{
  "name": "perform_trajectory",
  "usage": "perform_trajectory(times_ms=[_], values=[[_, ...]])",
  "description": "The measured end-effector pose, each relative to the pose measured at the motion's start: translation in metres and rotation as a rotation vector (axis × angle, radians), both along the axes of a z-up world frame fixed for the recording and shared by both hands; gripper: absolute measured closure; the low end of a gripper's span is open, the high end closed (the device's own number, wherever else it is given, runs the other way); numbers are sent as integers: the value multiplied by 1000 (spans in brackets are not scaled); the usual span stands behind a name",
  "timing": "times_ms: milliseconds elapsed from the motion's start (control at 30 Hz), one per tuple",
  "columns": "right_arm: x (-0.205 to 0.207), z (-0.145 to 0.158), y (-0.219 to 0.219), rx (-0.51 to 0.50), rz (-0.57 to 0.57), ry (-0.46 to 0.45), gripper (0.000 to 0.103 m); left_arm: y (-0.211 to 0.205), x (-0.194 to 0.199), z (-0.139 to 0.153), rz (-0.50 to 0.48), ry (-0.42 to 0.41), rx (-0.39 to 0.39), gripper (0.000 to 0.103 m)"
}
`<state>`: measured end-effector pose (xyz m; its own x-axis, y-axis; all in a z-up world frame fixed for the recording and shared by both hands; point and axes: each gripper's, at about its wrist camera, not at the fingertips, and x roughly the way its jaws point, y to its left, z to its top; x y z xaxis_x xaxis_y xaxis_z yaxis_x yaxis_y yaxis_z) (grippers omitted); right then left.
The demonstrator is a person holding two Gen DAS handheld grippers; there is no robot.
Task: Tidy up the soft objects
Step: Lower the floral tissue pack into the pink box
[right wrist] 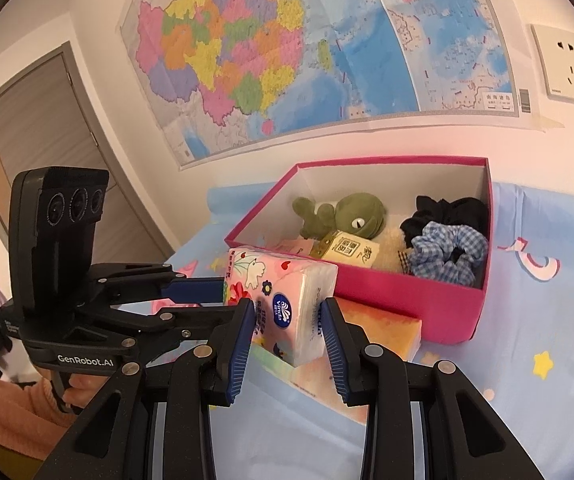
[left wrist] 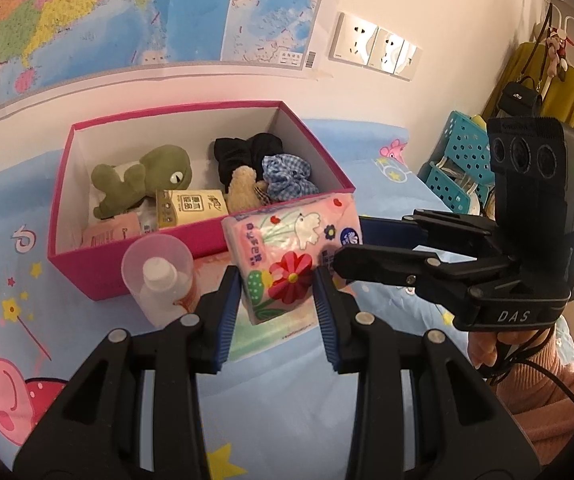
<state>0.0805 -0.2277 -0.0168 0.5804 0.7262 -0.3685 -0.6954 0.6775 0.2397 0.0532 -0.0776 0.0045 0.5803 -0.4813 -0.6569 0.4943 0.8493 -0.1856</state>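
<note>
A colourful wall map (right wrist: pixel 307 52) hangs above a bed with a blue cartoon-pig sheet (left wrist: pixel 15 312). White wall sockets (left wrist: pixel 375 46) sit beside it. Teal perforated baskets (left wrist: pixel 459 160) stand near a mustard garment (left wrist: pixel 563 92).

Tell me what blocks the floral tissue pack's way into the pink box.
Nothing visible blocks the floral tissue pack. It is held above the bed, by the pink box near wall. The yellow tissue packet and beige plush crowd the spot just inside.
</note>
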Motion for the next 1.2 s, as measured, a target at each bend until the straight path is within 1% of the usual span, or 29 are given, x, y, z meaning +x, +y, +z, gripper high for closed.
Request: perform_trajectory(times_ms=[1200], values=[[9,12,5,11,-19,-28,68,1,20,9,15,-35,6,65]])
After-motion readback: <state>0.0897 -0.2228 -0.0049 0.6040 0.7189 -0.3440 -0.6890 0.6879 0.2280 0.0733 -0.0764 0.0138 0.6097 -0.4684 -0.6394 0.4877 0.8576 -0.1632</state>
